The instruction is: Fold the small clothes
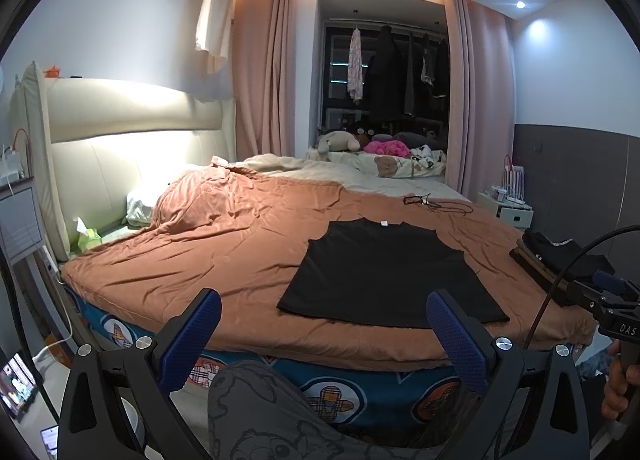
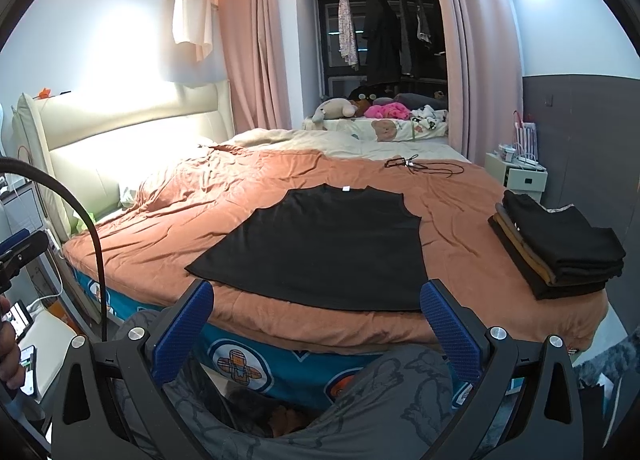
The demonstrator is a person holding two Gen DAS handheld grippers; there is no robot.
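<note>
A black sleeveless top (image 1: 386, 272) (image 2: 320, 244) lies flat on the orange bedspread (image 1: 224, 244) (image 2: 200, 195), collar toward the far side, hem near the front edge of the bed. My left gripper (image 1: 324, 320) stands open in front of the hem, short of the bed, with nothing between its blue pads. My right gripper (image 2: 316, 308) is open too, its fingers level with the hem's two corners and holding nothing. A stack of folded dark clothes (image 2: 560, 244) (image 1: 556, 260) sits at the bed's right edge.
A person's knees in grey printed trousers (image 1: 272, 412) (image 2: 392, 392) are below the grippers. A black cord and glasses (image 2: 416, 165) lie further back on the bed. A white nightstand (image 2: 516, 173) stands at the right, a cream headboard (image 1: 132, 127) at the left.
</note>
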